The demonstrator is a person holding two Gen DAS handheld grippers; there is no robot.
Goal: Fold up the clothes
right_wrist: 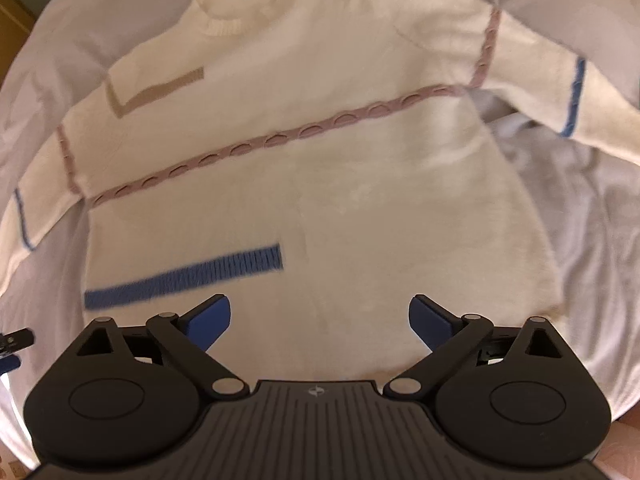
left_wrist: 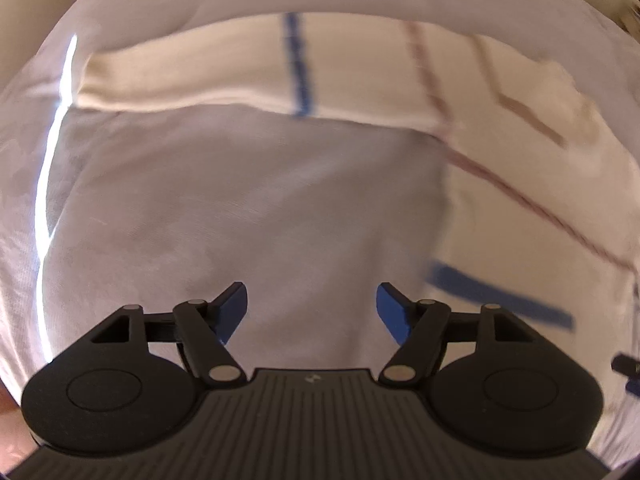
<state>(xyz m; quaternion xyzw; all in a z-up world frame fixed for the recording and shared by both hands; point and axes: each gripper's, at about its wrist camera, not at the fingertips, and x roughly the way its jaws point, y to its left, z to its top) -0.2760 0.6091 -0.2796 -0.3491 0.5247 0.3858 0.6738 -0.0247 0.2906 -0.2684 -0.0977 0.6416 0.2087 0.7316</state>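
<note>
1. In the left wrist view we see only part of the sweater (left_wrist: pixel 256 76): 1 sleeve stretched across the top and a strip of the body at the right edge, both blurred; the rest is cut off.
2. The left gripper (left_wrist: pixel 312 312) has its jaws spread wide and holds nothing, hanging over the pale bedsheet (left_wrist: pixel 240 208).
3. At the far right edge of that view a small dark piece (left_wrist: pixel 628 372) pokes in; we cannot tell what it is.
4. In the right wrist view the 1 cream sweater lies flat and face up on the sheet, collar (right_wrist: pixel 236 12) away from us, both sleeves spread out; the left cuff is cut off by the frame.
5. We count 3 blue stripes, 1 pink cable band (right_wrist: pixel 280 136) across the chest and 1 tan angle mark (right_wrist: pixel 152 92).
6. The right gripper (right_wrist: pixel 320 320) is wide open and empty, just above the hem, which its body partly hides.
</note>
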